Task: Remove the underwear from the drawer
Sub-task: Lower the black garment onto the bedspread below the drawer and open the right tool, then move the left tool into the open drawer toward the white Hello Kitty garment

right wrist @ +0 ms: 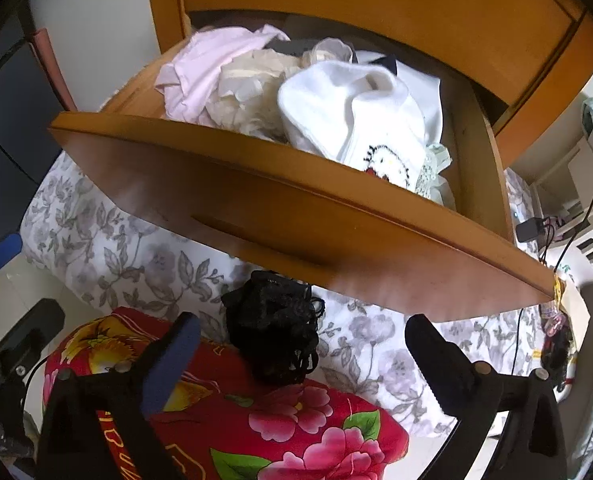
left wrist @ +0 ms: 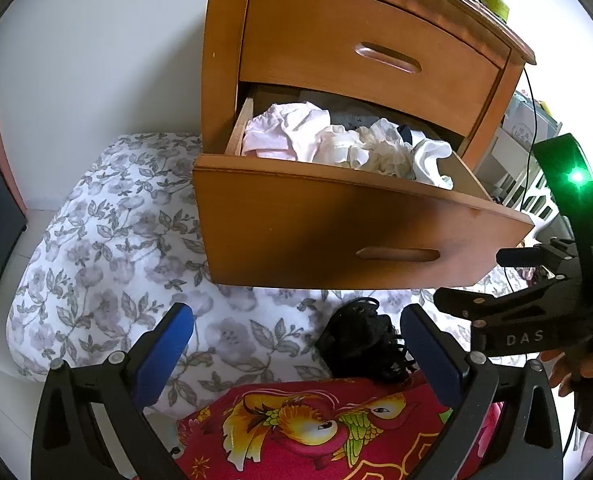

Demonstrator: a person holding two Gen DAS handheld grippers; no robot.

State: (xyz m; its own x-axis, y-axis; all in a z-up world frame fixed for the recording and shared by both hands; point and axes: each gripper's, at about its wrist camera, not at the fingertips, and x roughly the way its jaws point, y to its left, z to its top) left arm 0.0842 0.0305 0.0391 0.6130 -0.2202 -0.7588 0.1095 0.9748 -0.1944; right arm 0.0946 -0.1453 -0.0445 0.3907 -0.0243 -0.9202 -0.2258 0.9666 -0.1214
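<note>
The black lace underwear [right wrist: 274, 328] lies crumpled on the floral bed cover [right wrist: 136, 256], just below the front of the open drawer [right wrist: 296, 216] and against the edge of the red flowered cloth [right wrist: 256, 420]. The right tongs [right wrist: 300, 344] stand spread wide with the black piece loose between them, their fingers clear of it. The left tongs [left wrist: 296, 344] are spread too and pinch nothing; the same black bundle [left wrist: 362, 344] sits just inside their right finger.

This looks like the release step of one piece. To do it well, lift the right tongs straight up from the bundle so no lace loop catches on a finger, then go over the drawer's front edge and come down on a single top garment, pinching a fold rather than the whole heap.

Count: one black piece out on the bed cover. In the drawer, one pink garment [right wrist: 204, 72], one cream lacy one [right wrist: 248, 96] and one white one with a cartoon cat [right wrist: 360, 120] show; a dark item behind them may be a fourth, hard to tell. The nightstand has two drawers, the upper one [left wrist: 360, 48] shut.
</note>
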